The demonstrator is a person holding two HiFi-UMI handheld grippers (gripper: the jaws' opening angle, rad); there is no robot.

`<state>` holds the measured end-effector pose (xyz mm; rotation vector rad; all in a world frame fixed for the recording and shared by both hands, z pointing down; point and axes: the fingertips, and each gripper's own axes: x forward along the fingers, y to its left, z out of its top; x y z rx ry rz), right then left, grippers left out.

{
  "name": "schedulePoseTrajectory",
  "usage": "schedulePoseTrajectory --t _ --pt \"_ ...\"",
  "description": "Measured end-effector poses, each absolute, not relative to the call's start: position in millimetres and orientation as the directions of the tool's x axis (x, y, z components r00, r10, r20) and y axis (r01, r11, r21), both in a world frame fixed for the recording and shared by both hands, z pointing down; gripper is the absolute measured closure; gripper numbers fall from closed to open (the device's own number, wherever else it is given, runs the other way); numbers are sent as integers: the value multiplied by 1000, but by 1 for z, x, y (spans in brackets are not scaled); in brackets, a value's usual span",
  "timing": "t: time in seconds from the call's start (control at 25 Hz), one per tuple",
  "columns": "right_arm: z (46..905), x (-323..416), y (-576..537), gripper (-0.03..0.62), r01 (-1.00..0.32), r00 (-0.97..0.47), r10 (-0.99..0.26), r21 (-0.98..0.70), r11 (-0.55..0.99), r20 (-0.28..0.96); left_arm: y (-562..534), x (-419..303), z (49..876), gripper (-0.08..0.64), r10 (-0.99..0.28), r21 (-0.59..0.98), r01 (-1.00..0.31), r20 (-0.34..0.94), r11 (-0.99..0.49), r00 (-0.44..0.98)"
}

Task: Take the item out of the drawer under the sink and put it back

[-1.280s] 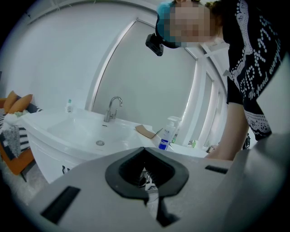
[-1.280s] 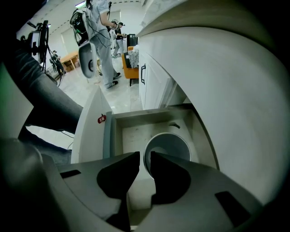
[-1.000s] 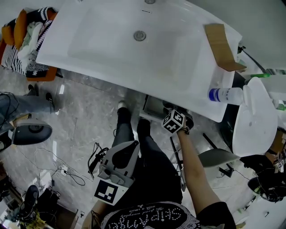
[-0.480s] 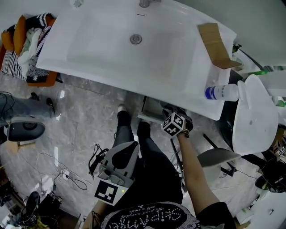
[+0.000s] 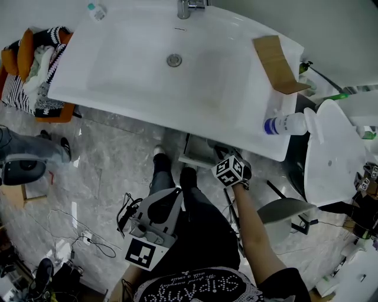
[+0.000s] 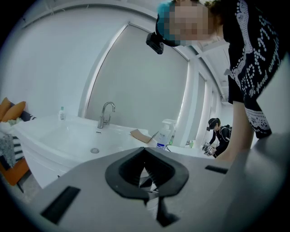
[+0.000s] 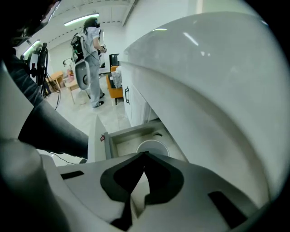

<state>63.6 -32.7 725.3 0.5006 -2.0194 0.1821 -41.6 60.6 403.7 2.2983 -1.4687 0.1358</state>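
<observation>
Left gripper (image 6: 145, 149) idle, jaws pressed together, empty. Right gripper (image 7: 145, 154) jaws have just been closing and now meet over white round item (image 7: 153, 146), which lies in open drawer (image 7: 131, 133), off its front edge, under sink (image 5: 177, 59). Rim possibly caught; if so, lift-out is beginning.

A chrome faucet (image 5: 188, 7) stands at the far edge of the white ceramic sink (image 5: 136, 71). A flat brown cardboard piece (image 5: 274, 63) lies on its right rim, and a white plastic bottle (image 5: 284, 124) at its near right corner. Below that corner, an open white drawer (image 7: 131, 136) holds a round white tub (image 7: 152, 148).
</observation>
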Motion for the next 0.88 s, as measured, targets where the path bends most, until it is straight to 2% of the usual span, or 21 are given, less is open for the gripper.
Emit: schedulePoseTrajectory --t 0.2,0.88 --pt "713 62 -36 575 -466 -442 -296 65 882 847 55 -40 402 560 -850 273 -889 287 -369 441" --pt "667 68 -33 575 -495 -493 -356 80 865 794 35 -35 389 560 -876 238 -892 210 -385 434"
